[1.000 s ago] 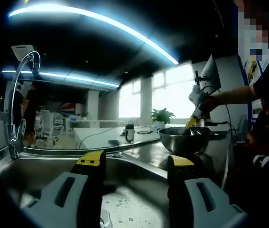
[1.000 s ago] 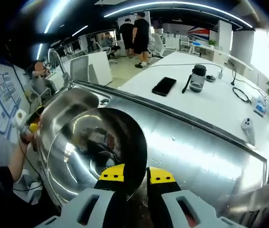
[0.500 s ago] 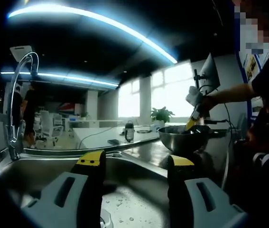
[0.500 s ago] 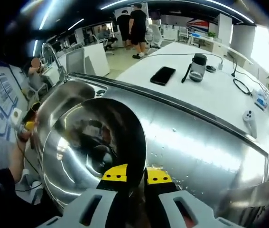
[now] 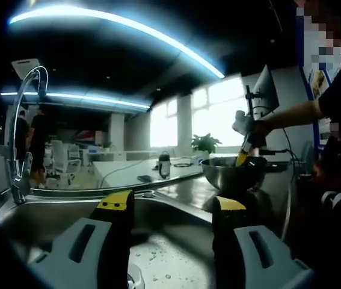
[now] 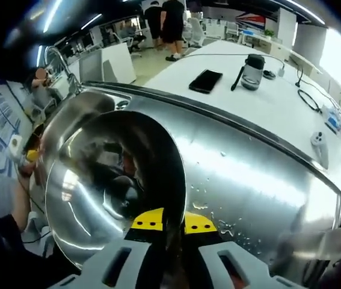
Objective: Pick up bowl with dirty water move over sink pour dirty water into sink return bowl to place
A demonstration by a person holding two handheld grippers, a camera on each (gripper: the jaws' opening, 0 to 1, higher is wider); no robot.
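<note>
- Sink (image 5: 176,241): steel basin, lay directly beneath and ahead of the left tongs (image 5: 170,208), which hung wide apart and empty.
- Counter (image 6: 248,162): wet steel, spread beyond the right tongs (image 6: 169,221).
- Bowl (image 6: 113,186): polished steel, rim pinched between the right tongs' narrow jaws. Judged rigid, slick when wet, heavier with water; a one-sided rim hold would likely tip, so a deep bite was advisable. Water level could not be told.
</note>
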